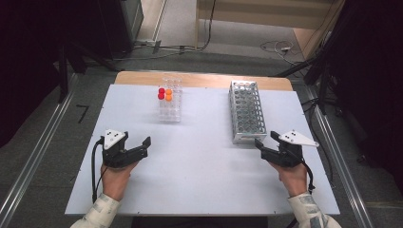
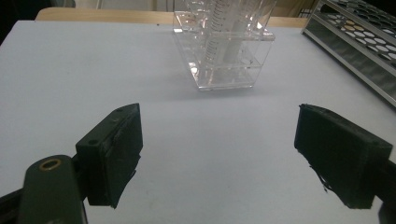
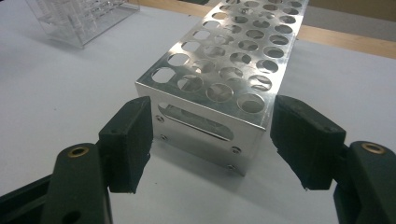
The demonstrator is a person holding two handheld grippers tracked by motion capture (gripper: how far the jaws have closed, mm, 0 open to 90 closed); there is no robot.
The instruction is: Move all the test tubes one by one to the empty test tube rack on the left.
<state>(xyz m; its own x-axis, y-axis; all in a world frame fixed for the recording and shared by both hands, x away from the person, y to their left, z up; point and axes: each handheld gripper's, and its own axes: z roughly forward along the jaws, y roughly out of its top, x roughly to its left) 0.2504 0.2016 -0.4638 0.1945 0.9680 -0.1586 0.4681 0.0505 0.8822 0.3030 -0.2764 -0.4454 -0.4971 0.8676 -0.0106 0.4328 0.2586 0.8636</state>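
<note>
A clear plastic tube rack [image 1: 170,100] stands at the back left of the white table top [image 1: 199,175]; it holds tubes with red and orange caps. A perforated metal rack [image 1: 246,111] lies lengthwise at the back right. My left gripper [image 1: 138,145] rests open on the table's left side, with nothing between its jaws. In the left gripper view the left gripper [image 2: 217,140] faces the clear rack [image 2: 224,56] from some way off. My right gripper [image 1: 267,140] is open just short of the metal rack's near end. In the right gripper view the right gripper [image 3: 212,135] has its jaws flanking that end of the metal rack [image 3: 233,60] without touching it.
A bare wooden strip [image 1: 204,79] runs along the table's far edge. The metal rack [image 2: 359,32] is at the right in the left gripper view, the clear rack [image 3: 79,18] at the upper left in the right gripper view. Cables and dark stands surround the table on the floor.
</note>
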